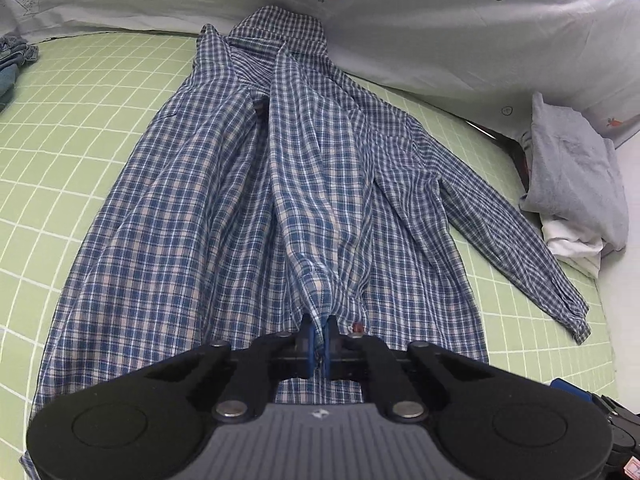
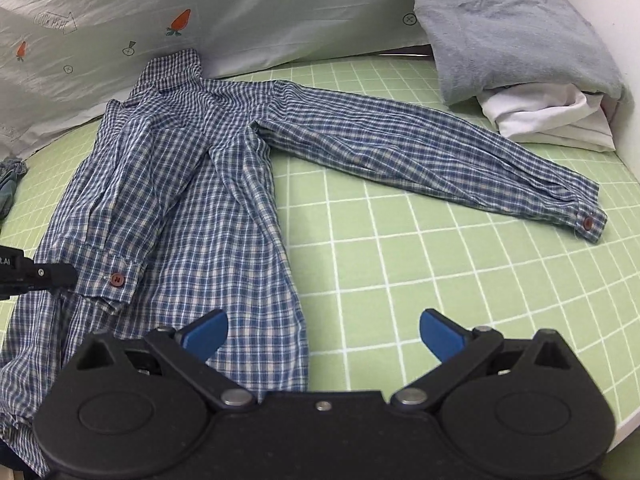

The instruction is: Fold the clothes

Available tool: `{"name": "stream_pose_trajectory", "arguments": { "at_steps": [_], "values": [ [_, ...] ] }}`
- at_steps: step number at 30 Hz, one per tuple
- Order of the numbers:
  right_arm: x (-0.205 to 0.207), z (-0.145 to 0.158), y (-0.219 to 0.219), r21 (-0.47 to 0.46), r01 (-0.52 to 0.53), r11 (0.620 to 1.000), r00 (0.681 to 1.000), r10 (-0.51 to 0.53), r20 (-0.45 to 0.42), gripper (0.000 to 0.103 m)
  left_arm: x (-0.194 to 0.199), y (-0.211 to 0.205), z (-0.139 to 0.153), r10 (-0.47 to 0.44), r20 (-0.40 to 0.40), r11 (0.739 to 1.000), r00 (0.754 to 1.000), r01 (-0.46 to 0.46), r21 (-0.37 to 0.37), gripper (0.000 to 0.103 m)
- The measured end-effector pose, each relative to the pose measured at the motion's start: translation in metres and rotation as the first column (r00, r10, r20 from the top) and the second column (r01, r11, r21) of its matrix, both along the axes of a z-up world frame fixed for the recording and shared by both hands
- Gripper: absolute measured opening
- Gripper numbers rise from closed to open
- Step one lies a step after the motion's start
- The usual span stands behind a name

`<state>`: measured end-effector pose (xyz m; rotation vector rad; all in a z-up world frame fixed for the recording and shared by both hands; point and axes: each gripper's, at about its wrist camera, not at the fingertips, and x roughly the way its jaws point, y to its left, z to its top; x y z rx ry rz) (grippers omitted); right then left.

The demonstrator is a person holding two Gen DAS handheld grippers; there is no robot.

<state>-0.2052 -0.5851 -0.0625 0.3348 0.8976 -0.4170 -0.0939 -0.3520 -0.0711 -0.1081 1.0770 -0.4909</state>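
Note:
A blue and white plaid shirt (image 1: 224, 184) lies on a green grid mat (image 1: 80, 128), collar toward the far side. My left gripper (image 1: 318, 340) is shut on the cuff of the left sleeve, which is folded over the shirt body. The shirt shows in the right wrist view (image 2: 192, 184) too, with its right sleeve (image 2: 420, 148) stretched out flat to the right, cuff with a red button (image 2: 587, 223) at its end. My right gripper (image 2: 323, 336) is open and empty, low over the shirt's right hem edge. The left gripper's tip (image 2: 40, 274) shows at the left beside the held cuff.
A folded grey garment (image 2: 512, 28) on a white one (image 2: 552, 116) sits at the far right of the mat (image 2: 440, 260). A carrot-print sheet (image 2: 200, 8) rises behind. A denim item (image 1: 12, 64) lies at the far left.

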Motion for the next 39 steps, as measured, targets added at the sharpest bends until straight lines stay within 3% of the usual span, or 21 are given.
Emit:
{"name": "stream_pose_trajectory", "arguments": {
  "at_steps": [9,19,27,33,36,39],
  "values": [
    [0.017,0.002,0.04,0.015,-0.09,0.996,0.996,0.09,0.013,0.103,-0.013,0.049,0.017,0.035,-0.031,0.996,0.999,-0.037,-0.083,0.005],
    [0.026,-0.001,0.093,0.014,-0.15,0.989,0.988,0.151,-0.018,0.103,-0.016,0.114,0.006,0.106,-0.081,0.99,0.991,-0.112,-0.08,0.005],
    [0.016,-0.002,0.121,-0.018,-0.106,0.994,0.993,0.105,-0.06,0.103,0.0,0.145,-0.021,0.134,-0.144,0.987,0.98,-0.145,-0.07,0.006],
    [0.009,-0.005,0.13,-0.034,-0.041,0.999,0.995,0.038,-0.094,0.103,0.012,0.149,-0.04,0.097,-0.19,0.993,0.977,-0.109,-0.052,0.012],
    [0.007,-0.003,0.132,-0.039,-0.009,0.999,0.995,0.005,-0.095,0.103,0.015,0.151,-0.042,0.085,-0.199,0.995,0.976,-0.094,-0.039,0.021],
    [0.01,0.002,0.133,-0.045,-0.005,0.999,0.996,0.001,-0.087,0.103,0.017,0.15,-0.032,0.071,-0.155,0.997,0.985,-0.073,-0.007,0.043]
  ]
}}
